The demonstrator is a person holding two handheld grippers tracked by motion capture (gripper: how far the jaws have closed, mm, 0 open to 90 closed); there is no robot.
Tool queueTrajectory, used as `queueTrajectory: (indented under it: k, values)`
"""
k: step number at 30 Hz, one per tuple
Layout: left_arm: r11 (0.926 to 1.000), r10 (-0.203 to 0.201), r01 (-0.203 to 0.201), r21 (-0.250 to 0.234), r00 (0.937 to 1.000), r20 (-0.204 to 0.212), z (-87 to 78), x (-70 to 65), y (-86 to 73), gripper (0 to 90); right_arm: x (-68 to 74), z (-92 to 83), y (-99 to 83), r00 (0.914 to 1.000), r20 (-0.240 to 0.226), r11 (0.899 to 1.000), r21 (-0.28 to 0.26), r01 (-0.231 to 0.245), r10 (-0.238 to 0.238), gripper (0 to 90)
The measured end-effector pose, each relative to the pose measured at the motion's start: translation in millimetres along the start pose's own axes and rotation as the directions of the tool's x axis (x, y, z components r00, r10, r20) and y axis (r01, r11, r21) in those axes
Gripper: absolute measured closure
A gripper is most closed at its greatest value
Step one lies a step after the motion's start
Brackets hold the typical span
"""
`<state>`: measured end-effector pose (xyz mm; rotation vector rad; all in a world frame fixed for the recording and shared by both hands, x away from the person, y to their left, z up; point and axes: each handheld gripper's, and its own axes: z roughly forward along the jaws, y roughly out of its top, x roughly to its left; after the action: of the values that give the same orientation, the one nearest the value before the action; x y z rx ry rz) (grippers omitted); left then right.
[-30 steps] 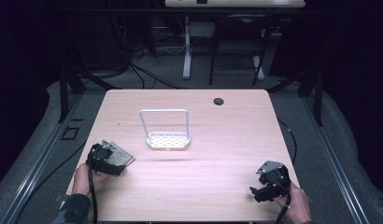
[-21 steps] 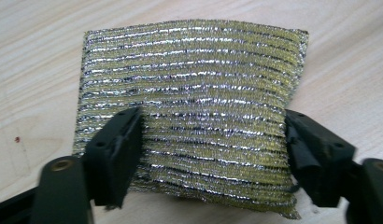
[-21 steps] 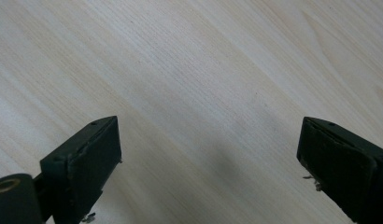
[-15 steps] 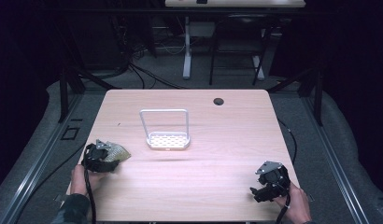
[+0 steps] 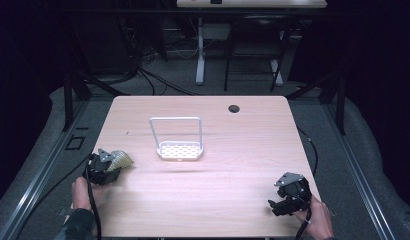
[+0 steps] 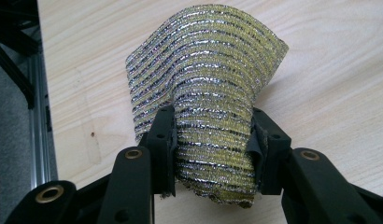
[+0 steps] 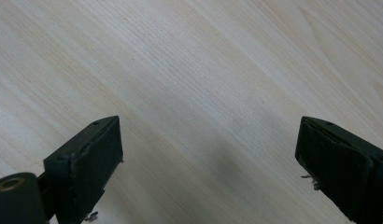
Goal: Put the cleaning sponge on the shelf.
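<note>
A: How far along? The left gripper (image 6: 212, 140) has its fingers (image 6: 164, 140) clamped on the glittery scouring pad (image 6: 208, 88), lifted just off the tabletop (image 5: 233, 195) near its left edge

B: Pickup's done, then; the right gripper (image 7: 208, 163) idles wide open, and the white rack (image 5: 179, 150) farther back likely waits

Both grippers are black, blocky tools. The left gripper (image 5: 100, 167) carries a grey three-cornered plate on top, and a black cable trails from it back along the person's forearm, where a dark sleeve shows at the wrist. The right gripper (image 5: 288, 194) bears the same grey plate and a black cable. Seen close in the left gripper view, its angular arms have brass-ringed holes, and the flat pads (image 6: 164, 140) look worn. The right gripper's pads (image 7: 98, 154) have frayed edges.
</note>
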<state>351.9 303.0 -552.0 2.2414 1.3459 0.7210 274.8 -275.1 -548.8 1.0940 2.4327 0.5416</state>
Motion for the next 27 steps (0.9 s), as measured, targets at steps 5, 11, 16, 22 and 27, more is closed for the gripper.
queueTrajectory:
  k: [5,11,16,22,27]
  values:
    - [0.9996,-0.019,0.019,-0.020,0.9998,-0.005,-5.0,1.5,-0.3,58.5,-2.1,0.1,-0.4,0.9999,-0.005,1.000,-0.010,-0.015,0.015,6.8]
    - [0.9988,-0.002,0.002,-0.048,1.0000,-0.006,-14.7,-2.9,4.3,58.3,-4.7,-0.9,-1.4,0.9992,-0.016,0.999,-0.011,-0.037,0.037,6.8]
    - [0.9953,0.008,-0.004,-0.097,0.9993,0.038,-33.6,-12.1,9.5,58.3,0.2,-2.7,0.1,1.0000,0.002,1.000,-0.011,-0.004,0.004,6.8]
    - [0.9912,0.029,-0.021,-0.130,0.9979,0.058,-42.3,-21.4,16.1,57.8,-0.6,-1.1,-0.4,0.9999,-0.008,1.000,-0.012,-0.006,0.006,6.8]
    - [0.9902,0.047,-0.038,-0.135,0.9967,0.066,-44.6,-26.1,18.2,57.6,-0.9,-2.6,0.2,0.9998,-0.013,1.000,-0.019,-0.013,0.013,6.8]
